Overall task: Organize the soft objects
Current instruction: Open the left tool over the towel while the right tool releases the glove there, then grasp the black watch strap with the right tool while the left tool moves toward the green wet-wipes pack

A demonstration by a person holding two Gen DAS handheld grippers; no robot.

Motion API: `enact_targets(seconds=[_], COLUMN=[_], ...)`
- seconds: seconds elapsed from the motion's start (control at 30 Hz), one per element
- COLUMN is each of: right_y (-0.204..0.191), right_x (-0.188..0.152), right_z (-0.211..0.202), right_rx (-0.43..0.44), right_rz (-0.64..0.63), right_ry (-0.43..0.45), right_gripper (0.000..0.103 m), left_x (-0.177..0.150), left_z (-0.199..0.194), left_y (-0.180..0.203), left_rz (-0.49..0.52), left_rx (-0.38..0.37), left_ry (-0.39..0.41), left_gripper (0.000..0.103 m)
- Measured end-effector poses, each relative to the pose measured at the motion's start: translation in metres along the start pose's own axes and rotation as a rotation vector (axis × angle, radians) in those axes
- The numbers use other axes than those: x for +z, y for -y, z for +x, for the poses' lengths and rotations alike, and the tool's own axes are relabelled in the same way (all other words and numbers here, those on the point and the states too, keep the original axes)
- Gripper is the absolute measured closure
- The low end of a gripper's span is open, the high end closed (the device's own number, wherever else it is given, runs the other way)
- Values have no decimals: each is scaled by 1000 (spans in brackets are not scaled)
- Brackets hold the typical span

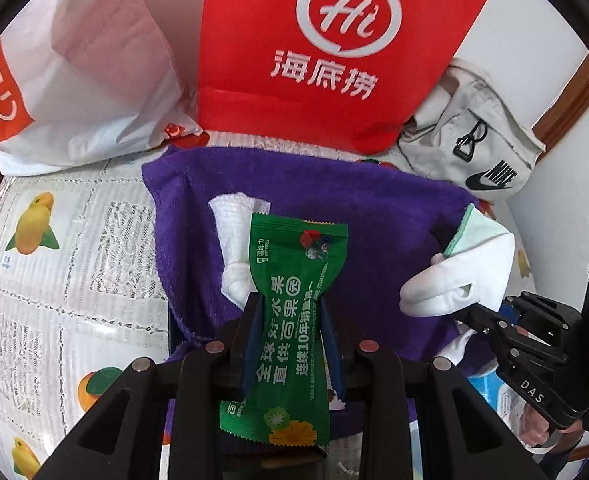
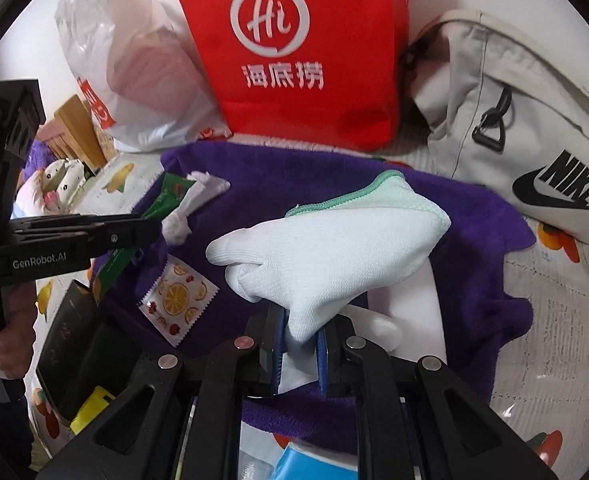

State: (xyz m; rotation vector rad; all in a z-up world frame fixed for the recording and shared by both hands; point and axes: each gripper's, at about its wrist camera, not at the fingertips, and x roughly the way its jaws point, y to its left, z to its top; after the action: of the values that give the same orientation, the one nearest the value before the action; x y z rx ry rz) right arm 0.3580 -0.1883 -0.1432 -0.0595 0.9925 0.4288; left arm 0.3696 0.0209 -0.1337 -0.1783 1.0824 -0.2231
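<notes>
A red non-woven bag printed "Hi 海底捞" stands along the tabletop's far edge, between a white plastic MINISO bag and a beige canvas NIKE bag. Before them spreads a purple towel. Over it, the right gripper is clamped on a white sock with mint cuff; the left gripper pinches a green wet-wipe packet.

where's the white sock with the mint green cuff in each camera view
Left wrist view: the white sock is at the right edge, over the purple towel.
Right wrist view: the white sock fills the centre, pinched at its lower end by the right hand-held gripper.
Shared landmark: the red bag standing behind the towel.
</notes>
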Motion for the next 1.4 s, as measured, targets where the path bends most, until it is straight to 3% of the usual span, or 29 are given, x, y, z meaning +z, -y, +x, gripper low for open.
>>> enact_targets(seconds=[0.23, 0.33, 0.4, 0.43, 0.8, 0.9, 1.07, 1.4], right_y=[0, 1, 2, 1, -8, -13, -24, -63], right_x=[-2, -2, -4, -4, -31, -44, -74, -157], right_z=[8, 7, 4, 1, -50, -64, -86, -131], right_rx=[-15, -15, -18, -22, -50, -50, -42, 3], right_rz=[7, 9, 13, 14, 39, 54, 70, 37], right_ry=[-25, -18, 4, 12, 90, 101, 105, 142], right_gripper=[87, 70, 46, 44, 45, 57, 69, 70], left_x=[-1, 0, -1, -2, -29, -40, -63, -116], left_z=[14, 16, 15, 13, -30, -44, -67, -104], left_y=[-5, -2, -1, -1, -2, 0, 5, 8], left_rz=[-6, 14, 14, 11, 3, 13, 16, 1], left_rx=[2, 38, 41, 39, 22, 31, 36, 28], left_ry=[-31, -43, -43, -38, -11, -4, 11, 37], left_gripper=[70, 61, 51, 51, 51, 51, 51, 51])
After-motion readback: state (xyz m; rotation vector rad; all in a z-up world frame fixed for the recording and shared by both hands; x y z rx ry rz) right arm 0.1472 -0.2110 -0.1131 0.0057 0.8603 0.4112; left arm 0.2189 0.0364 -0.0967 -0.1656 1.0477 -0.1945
